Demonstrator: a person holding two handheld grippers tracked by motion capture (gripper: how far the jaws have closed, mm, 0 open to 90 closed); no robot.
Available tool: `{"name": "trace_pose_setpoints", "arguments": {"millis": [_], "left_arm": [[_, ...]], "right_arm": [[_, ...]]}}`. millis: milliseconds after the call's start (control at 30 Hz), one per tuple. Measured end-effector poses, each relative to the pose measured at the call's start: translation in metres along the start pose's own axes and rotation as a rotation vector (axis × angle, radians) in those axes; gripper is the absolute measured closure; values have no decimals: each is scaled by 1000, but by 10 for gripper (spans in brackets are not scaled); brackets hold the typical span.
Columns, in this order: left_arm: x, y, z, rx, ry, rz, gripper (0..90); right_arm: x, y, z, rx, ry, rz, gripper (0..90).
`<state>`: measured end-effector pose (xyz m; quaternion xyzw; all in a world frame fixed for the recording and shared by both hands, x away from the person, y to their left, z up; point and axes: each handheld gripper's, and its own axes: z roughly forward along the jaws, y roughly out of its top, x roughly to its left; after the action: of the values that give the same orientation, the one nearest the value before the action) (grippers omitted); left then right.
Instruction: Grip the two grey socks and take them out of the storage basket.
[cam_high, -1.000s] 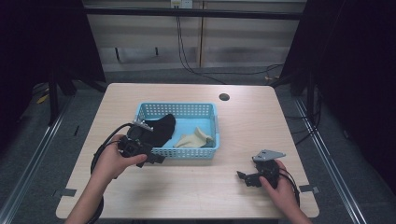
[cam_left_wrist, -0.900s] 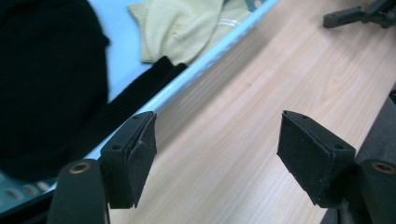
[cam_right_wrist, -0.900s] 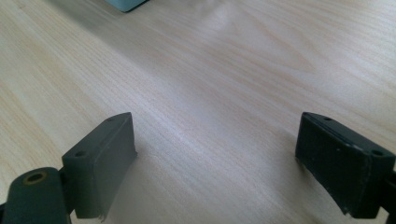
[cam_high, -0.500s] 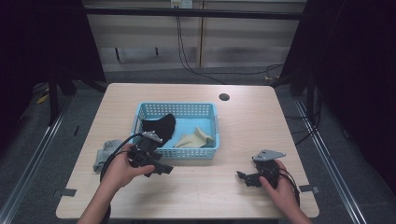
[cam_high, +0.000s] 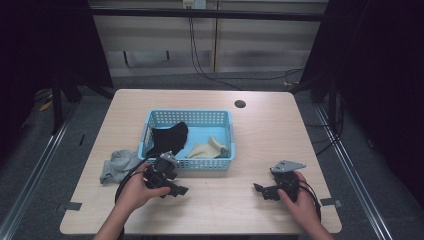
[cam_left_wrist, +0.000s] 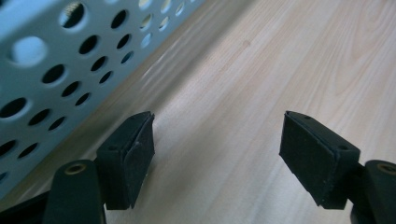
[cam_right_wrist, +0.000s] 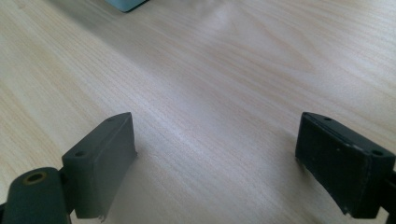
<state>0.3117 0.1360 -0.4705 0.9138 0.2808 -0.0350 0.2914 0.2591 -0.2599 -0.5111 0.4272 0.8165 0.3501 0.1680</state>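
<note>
1. Wooden table (cam_high: 260, 135): pale top, a small dark round hole (cam_high: 240, 104) near its far edge, right of centre.
2. Blue basket (cam_high: 226, 131): perforated walls, sits mid-table, slightly left of centre. In the left gripper view its holed near wall (cam_left_wrist: 51, 70) stands just beside the left jaw.
3. Black garment (cam_high: 169, 137): lies in the left half of the basket, draped up toward the left wall.
4. Beige cloth (cam_high: 206, 148): crumpled in the near right part of the basket, apart from the black piece.
5. Grey cloth (cam_high: 118, 165): bunched on the table just outside the basket's near left corner, left of the left hand.
6. Left gripper (cam_high: 172, 189): held low over the table just in front of the basket's near wall, jaws pointing right. Jaws stand well apart, nothing between them but bare wood; the basket wall blocks the way toward the far side.
7. Right gripper (cam_high: 259, 188): rests near the table's near right edge, well apart from the basket, jaws pointing left. Jaws spread wide and empty; in the right gripper view a basket corner (cam_right_wrist: 125, 3) shows far off.
</note>
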Motion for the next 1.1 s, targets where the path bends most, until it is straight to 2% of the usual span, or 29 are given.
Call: {"name": "trace_pose_setpoints", "arguments": {"millis": [67,133,233,267,433,467,567,600,667,833,867,900,933,1100], "left_arm": [[0,-1,2,-7,8,11,239],[2,-4,7,-11,20,50,230],[1,-5,9,-21,40,68,229],[0,-6,12,-38,44,78,229],[0,-8,16,-49,57,112,221],[-1,-9,18,-62,73,129,212],[-3,-10,19,-70,84,142,210],[-4,-11,21,-77,87,171,202],[-6,-13,24,-103,102,183,177],[-7,-17,27,-147,108,188,146],[-7,-22,30,-204,108,178,135],[-7,-22,30,-204,108,178,113],[-6,-24,33,-232,105,185,87],[-6,-23,35,-231,102,186,62]], "right_arm": [[0,0,0,0,0,0,115],[0,0,0,0,0,0,115],[0,0,0,0,0,0,115],[0,0,0,0,0,0,115],[0,0,0,0,0,0,115],[0,0,0,0,0,0,116],[0,0,0,0,0,0,115],[0,0,0,0,0,0,115],[0,0,0,0,0,0,115],[0,0,0,0,0,0,116],[0,0,0,0,0,0,115],[0,0,0,0,0,0,115],[0,0,0,0,0,0,115],[0,0,0,0,0,0,115]]}}
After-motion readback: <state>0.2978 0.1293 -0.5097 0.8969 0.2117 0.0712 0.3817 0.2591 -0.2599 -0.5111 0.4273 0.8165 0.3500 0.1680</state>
